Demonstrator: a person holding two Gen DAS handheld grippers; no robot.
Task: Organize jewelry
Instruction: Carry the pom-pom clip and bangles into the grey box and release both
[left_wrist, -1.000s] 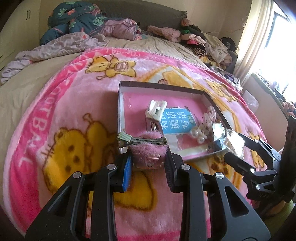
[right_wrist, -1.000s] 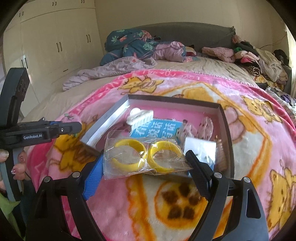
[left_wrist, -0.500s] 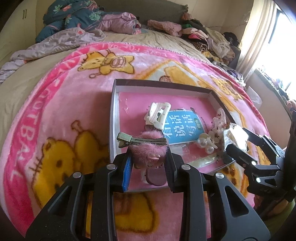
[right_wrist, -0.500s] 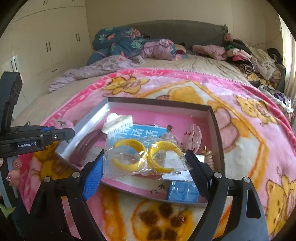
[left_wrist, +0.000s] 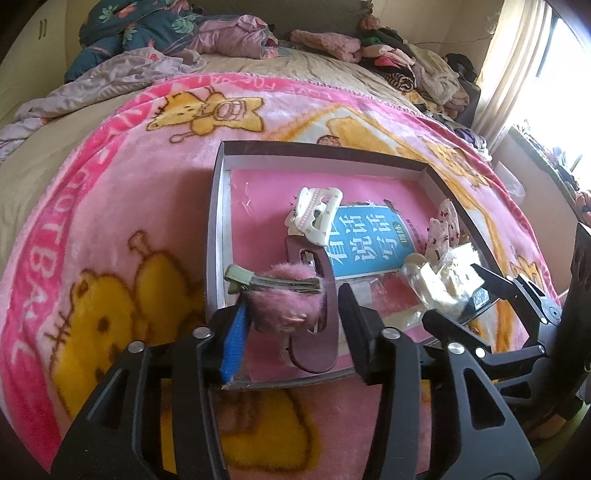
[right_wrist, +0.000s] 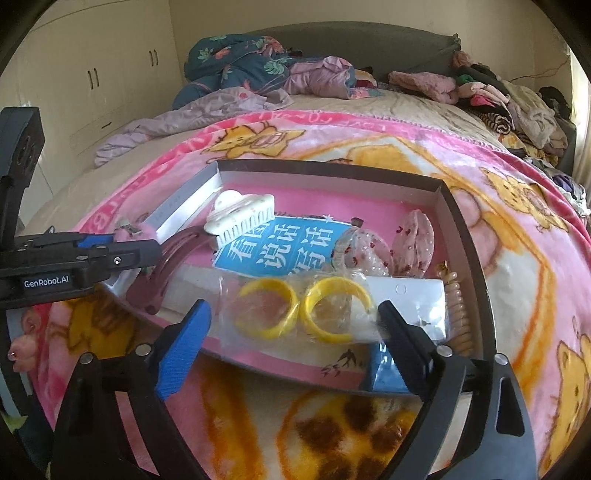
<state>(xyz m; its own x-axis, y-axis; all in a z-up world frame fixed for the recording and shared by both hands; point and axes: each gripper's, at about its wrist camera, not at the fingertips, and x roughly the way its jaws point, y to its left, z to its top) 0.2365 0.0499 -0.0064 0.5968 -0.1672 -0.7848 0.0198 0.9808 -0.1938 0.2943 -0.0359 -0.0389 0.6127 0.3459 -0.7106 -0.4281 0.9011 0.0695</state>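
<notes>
Two black grippers, each with one blue pad

The left gripper is made of black plastic bars with cut-out holes and round silver screws at the joints. Its left finger has a bright blue pad on the inside, and its right finger has a black pad. The right gripper looks the same: black bars, silver screws, a blue pad on its left finger, a black one on its right. White letters on the left gripper's side say GenRobot.AI. Painted fingernails show under it.
</notes>
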